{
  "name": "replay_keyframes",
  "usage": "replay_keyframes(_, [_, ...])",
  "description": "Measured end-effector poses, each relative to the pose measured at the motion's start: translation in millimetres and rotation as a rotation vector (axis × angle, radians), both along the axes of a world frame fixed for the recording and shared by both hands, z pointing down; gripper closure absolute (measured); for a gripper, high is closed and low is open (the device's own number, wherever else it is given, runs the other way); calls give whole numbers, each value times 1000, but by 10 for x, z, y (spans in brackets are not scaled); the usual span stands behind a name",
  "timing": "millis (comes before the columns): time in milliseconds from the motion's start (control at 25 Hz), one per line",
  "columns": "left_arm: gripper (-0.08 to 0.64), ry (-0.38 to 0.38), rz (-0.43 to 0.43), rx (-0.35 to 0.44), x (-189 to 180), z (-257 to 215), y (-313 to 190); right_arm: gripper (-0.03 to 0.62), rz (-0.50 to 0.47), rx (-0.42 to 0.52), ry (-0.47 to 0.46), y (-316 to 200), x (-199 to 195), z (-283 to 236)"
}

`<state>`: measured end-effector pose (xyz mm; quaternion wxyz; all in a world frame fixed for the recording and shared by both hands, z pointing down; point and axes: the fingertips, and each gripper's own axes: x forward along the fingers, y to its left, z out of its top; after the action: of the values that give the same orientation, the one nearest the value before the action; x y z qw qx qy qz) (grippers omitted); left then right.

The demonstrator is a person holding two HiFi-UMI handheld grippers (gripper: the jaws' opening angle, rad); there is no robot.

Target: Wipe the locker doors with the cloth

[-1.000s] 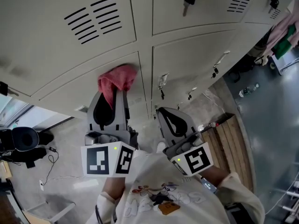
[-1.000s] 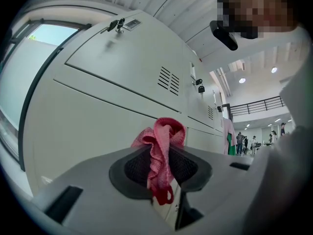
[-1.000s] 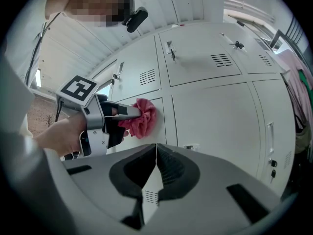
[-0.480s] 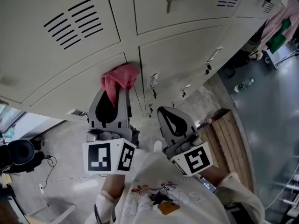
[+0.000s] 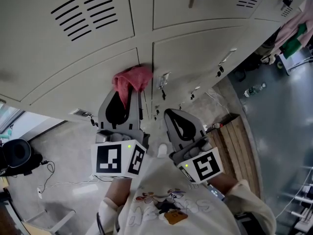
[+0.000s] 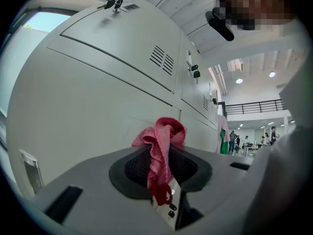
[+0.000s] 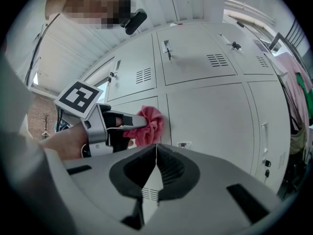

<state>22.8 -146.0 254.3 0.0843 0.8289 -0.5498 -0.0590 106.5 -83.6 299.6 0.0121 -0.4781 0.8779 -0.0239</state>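
Pink cloth (image 6: 161,136) clamped in left gripper (image 5: 128,94), apparently touching locker door (image 5: 73,89); right gripper (image 7: 156,151) closed, empty.

- Soft, even indoor light falls on the pale locker doors (image 5: 88,43), with no hard shadows.
- Ceiling lamps (image 6: 239,81) and a window (image 6: 45,21) are overexposed.
- Both gripper views bend strongly and have black corners.

- The cloth (image 5: 133,79) is pink-red and bunched. It is pinched in the left gripper (image 5: 128,93), with its wad pressed on a lower door's right edge, beside the seam.
- The locker doors (image 5: 195,53) are pale grey metal, closed, some with louvred vents.
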Motion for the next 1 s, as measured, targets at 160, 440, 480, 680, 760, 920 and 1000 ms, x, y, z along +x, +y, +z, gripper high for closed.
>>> replay_keyframes(160, [462, 3, 4, -7, -10, 66, -6, 583, -1, -1, 2, 0, -38, 4])
replay_keyframes(440, [462, -18, -24, -9, -102, 152, 14, 583, -3, 5, -7, 7, -114, -21])
replay_keyframes(480, [462, -16, -25, -12, -123, 159, 19, 583, -4, 5, -7, 11, -131, -21])
replay_keyframes(680, [462, -10, -39, -21, -232, 197, 48, 583, -16, 4, -7, 29, -233, -20])
replay_keyframes(760, [462, -10, -43, -17, -283, 202, 60, 583, -25, 7, -7, 35, -284, -29])
replay_keyframes(920, [462, -15, -54, -24, -396, 210, 96, 583, -44, 12, -12, 50, -406, -48])
replay_keyframes(1000, [462, -13, -64, -30, -459, 212, 115, 583, -54, 11, -14, 63, -471, -50])
